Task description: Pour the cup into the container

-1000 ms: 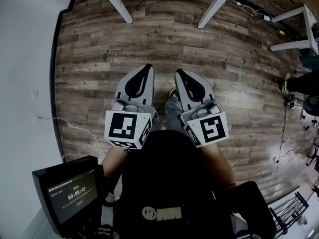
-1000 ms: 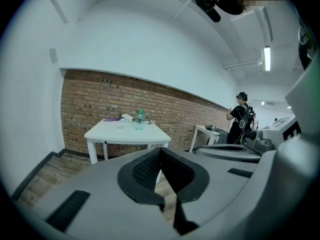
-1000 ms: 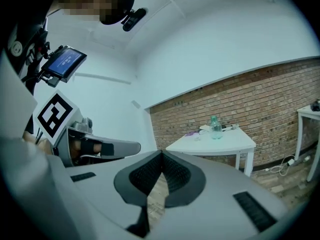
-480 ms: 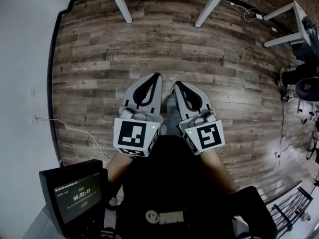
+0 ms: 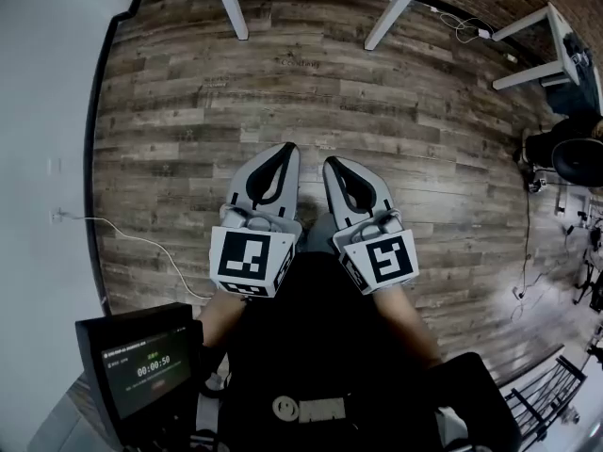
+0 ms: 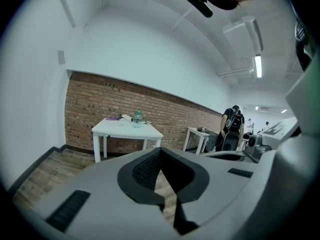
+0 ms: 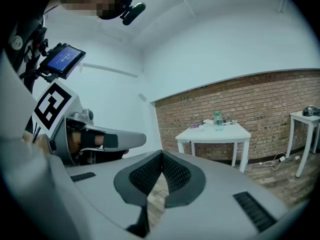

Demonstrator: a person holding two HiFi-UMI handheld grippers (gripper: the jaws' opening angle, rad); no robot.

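The only writing that can be read is on the small screen [image 5: 143, 370] at the lower left of the head view: it shows 00:00:50. Each tool carries a cube [image 5: 250, 257] with a black and white square marker, without letters.

The left tool [image 5: 285, 149] and the right tool [image 5: 332, 163] are held side by side over the floor [image 5: 377, 92], which is of grey-brown wooden planks. The jaws of both are together and nothing is between them, as the left gripper view [image 6: 160, 149] and the right gripper view [image 7: 161, 154] show.

A thin cable [image 5: 141, 238] lies on the floor near the white wall [image 5: 38, 111]. Far ahead, a white desk [image 6: 125, 129] stands against a brick wall [image 6: 100, 101]. On it stand a clear bottle [image 6: 137, 119] and some small things. They are too small to tell which is the cup or the container.
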